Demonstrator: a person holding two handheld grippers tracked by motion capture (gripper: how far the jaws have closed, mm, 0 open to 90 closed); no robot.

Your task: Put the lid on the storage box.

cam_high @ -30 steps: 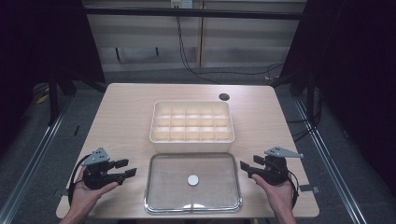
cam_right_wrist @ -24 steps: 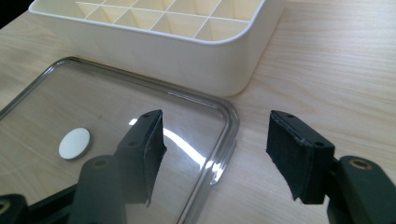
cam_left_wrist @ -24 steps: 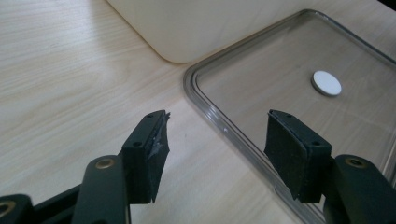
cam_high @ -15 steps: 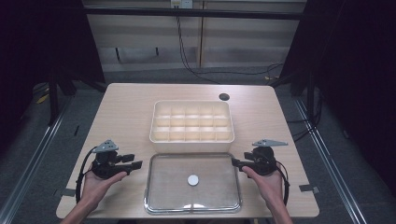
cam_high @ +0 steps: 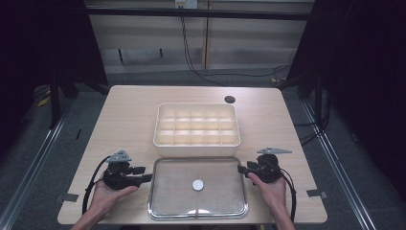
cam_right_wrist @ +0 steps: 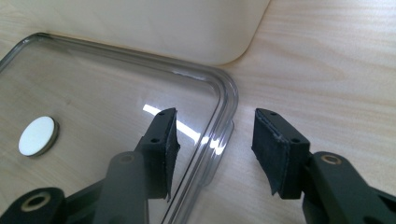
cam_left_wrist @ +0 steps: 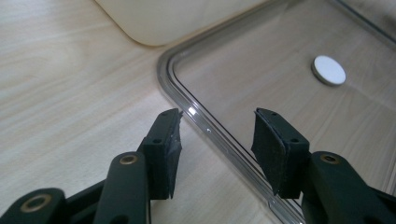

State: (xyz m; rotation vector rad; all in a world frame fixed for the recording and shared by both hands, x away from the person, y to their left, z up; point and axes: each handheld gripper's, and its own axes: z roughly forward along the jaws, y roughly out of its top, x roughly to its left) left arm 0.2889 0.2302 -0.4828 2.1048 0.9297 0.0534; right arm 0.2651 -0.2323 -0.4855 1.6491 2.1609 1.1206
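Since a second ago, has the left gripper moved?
Yes. The left gripper has moved right, toward the clear lid, its jaws now at the lid's left rim and just been closing.

Clear lid (cam_high: pixel 198 201) lying near on wooden table (cam_high: pixel 129 115), left gripper (cam_high: pixel 143 178) and right gripper (cam_high: pixel 242 168) flanking its side edges, jaws just closing, cream compartment box (cam_high: pixel 197 124) sitting just beyond.

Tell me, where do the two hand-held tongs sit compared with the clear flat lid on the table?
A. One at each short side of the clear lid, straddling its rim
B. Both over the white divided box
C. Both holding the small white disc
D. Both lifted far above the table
A: the left tongs and right tongs flank the clear lid, and each gripper view shows the rim running between open pads, not yet pressed.
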